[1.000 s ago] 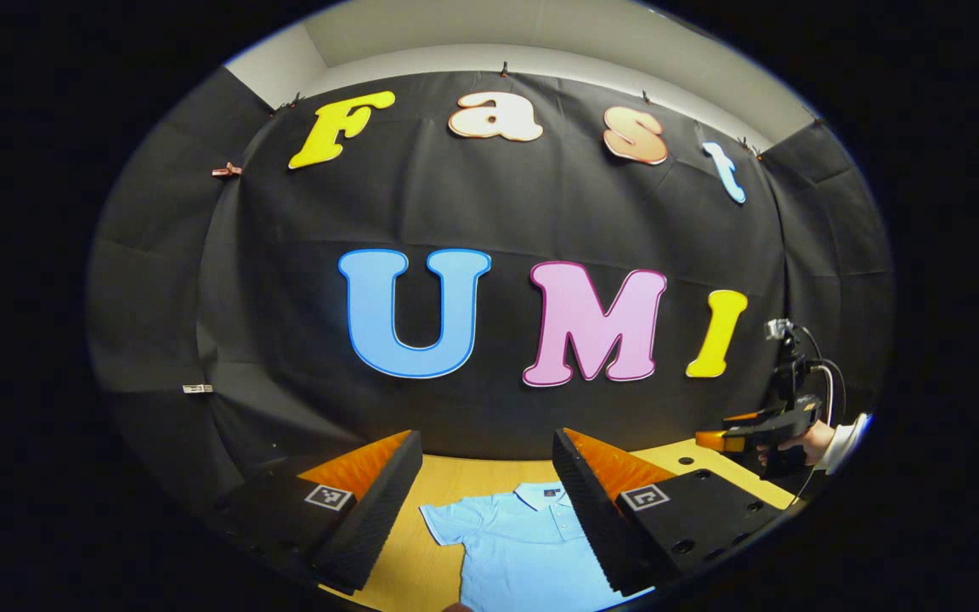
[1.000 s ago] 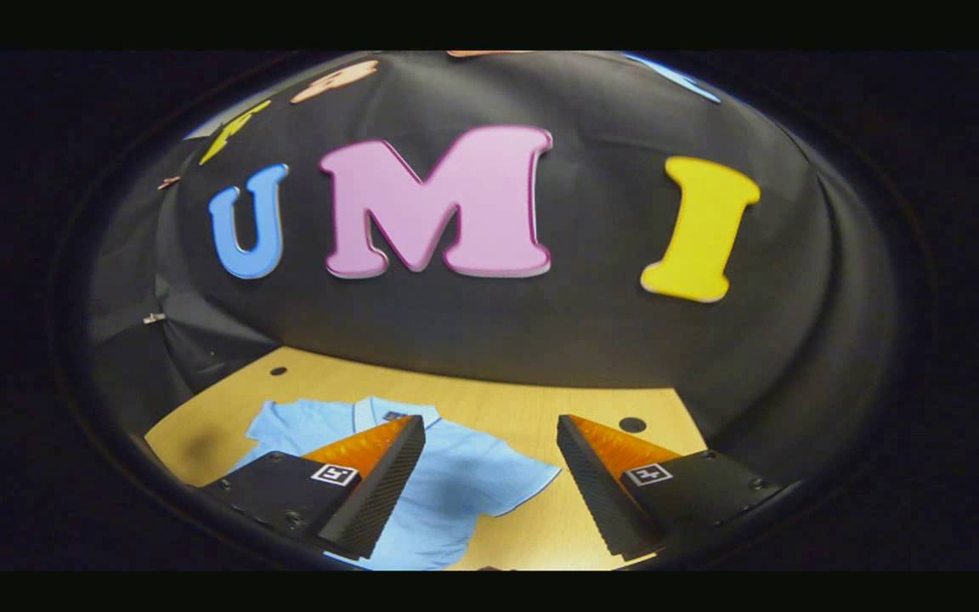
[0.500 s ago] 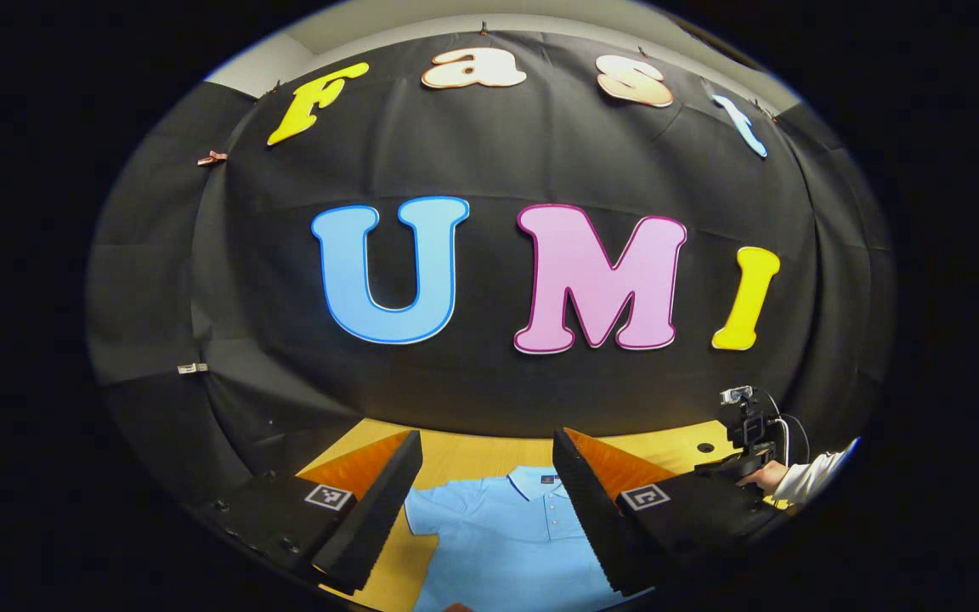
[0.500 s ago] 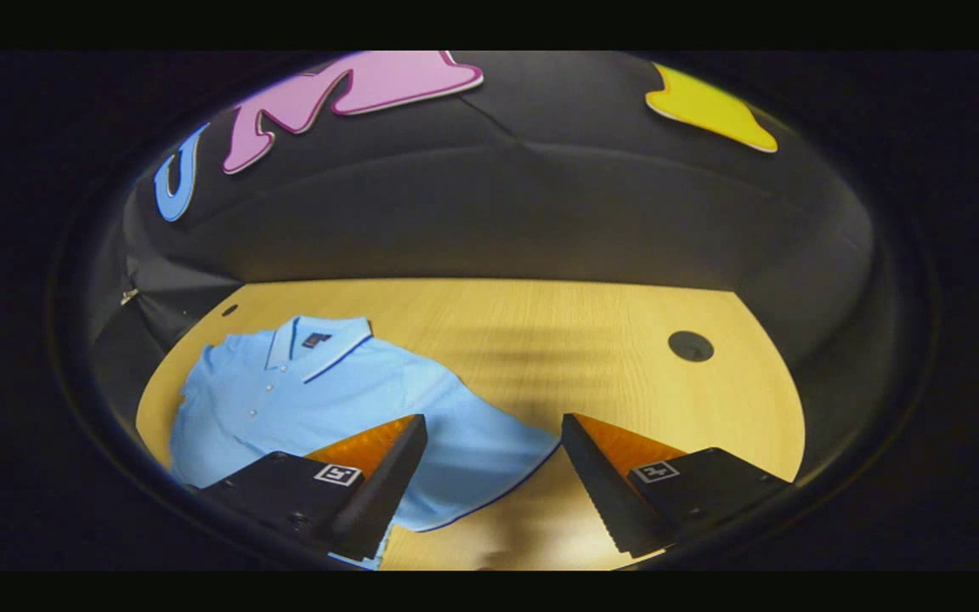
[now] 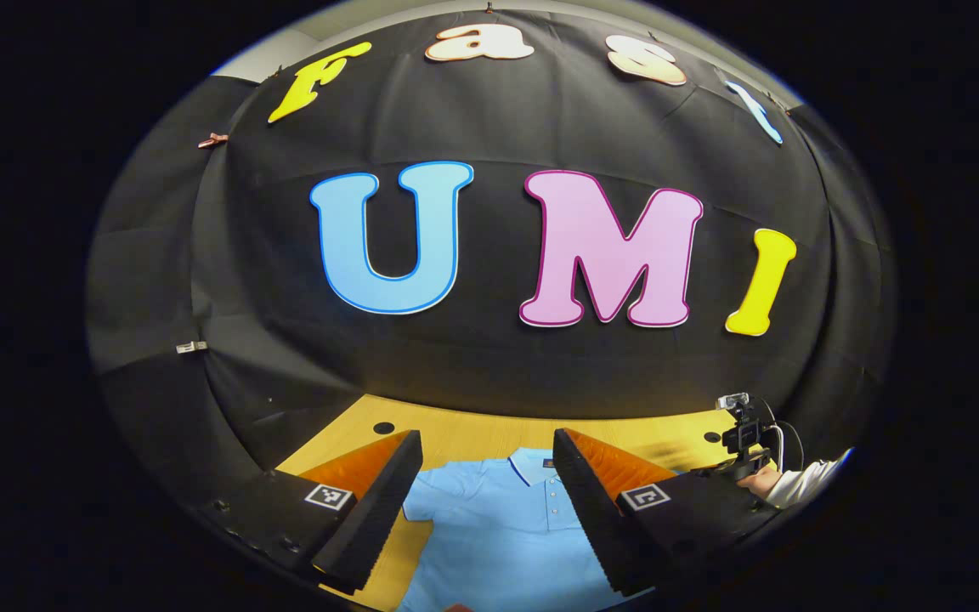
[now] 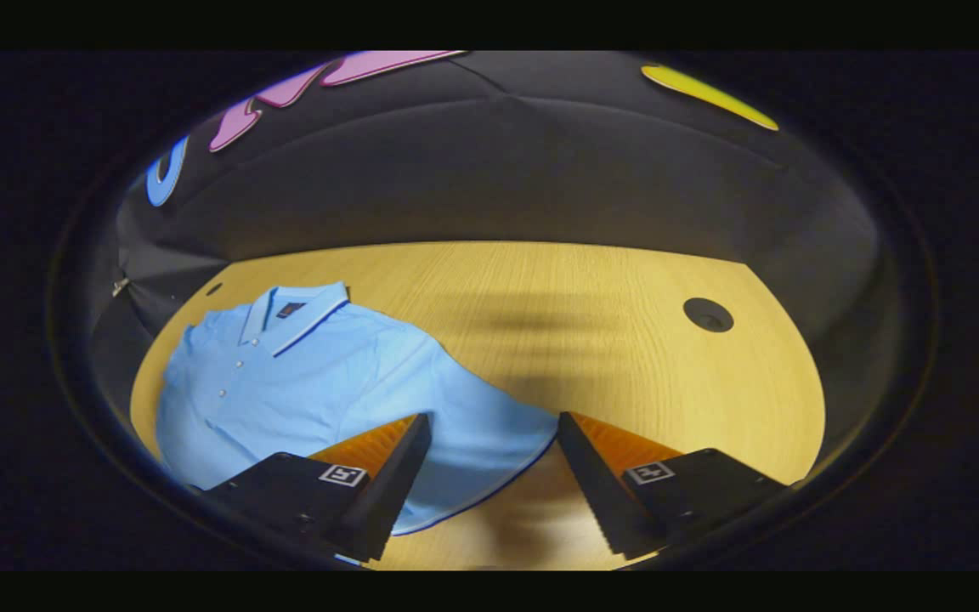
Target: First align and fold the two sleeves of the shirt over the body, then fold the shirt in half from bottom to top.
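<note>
A light blue polo shirt point(image 6: 302, 374) lies flat on the wooden table point(image 6: 608, 340), collar toward the back wall. In the right gripper view its near sleeve point(image 6: 489, 433) spreads out between and just ahead of my right gripper point(image 6: 489, 442), which is open and low over the sleeve's hem. In the left gripper view the shirt point(image 5: 498, 527) lies below my left gripper point(image 5: 485, 476), which is open with the collar and button placket showing between its fingers. The right gripper point(image 5: 740, 442) and the hand holding it appear at the far right of that view.
Round holes sit in the tabletop: one at the back right point(image 6: 708, 314) and one near the back left point(image 5: 383, 427). The black cloth wall closes off the table's far edge. Bare wood stretches to the right of the shirt.
The right gripper has tipped down and come lower toward the sleeve; the shirt now looks bigger and nearer. The left gripper has drifted forward and tilted slightly down. Both stayed open.
</note>
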Demonstrator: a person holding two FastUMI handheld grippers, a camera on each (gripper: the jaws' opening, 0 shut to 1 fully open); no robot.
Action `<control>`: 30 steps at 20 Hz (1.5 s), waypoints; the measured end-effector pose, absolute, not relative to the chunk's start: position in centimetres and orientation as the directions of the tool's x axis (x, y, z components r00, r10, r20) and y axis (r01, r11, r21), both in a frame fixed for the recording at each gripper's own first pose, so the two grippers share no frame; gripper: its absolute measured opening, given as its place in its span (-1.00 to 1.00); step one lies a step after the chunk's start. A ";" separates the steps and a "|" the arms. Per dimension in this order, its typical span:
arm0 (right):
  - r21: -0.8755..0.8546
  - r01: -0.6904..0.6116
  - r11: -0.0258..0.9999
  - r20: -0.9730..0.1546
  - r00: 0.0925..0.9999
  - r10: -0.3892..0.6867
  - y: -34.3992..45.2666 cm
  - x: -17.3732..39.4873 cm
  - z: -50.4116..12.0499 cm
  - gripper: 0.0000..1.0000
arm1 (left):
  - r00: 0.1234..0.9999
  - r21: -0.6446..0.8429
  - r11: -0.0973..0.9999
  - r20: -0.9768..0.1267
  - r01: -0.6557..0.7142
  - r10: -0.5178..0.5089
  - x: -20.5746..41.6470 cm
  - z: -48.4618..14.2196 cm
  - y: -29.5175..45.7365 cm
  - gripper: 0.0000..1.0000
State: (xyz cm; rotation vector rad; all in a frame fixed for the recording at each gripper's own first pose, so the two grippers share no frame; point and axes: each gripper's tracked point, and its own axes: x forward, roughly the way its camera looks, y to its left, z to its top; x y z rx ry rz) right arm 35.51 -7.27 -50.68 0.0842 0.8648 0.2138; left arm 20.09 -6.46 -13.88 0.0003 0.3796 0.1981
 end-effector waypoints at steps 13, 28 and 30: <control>0.433 -0.144 0.890 -0.607 0.683 0.406 2.5 37.1 -42.1 -0.80 | 0.905 -0.004 0.978 -0.380 -0.211 0.194 18.9 -16.8 1.4 0.97; 0.477 -0.272 0.836 -0.556 0.643 0.526 9.7 32.0 -39.0 0.96 | 0.770 -0.074 0.964 -0.619 -0.256 0.156 24.7 -32.8 11.2 0.95; 0.465 -0.279 0.840 -0.520 0.682 0.515 8.2 31.2 -35.9 0.96 | 0.741 -0.057 0.967 -0.655 -0.247 0.151 26.5 -35.3 12.2 0.96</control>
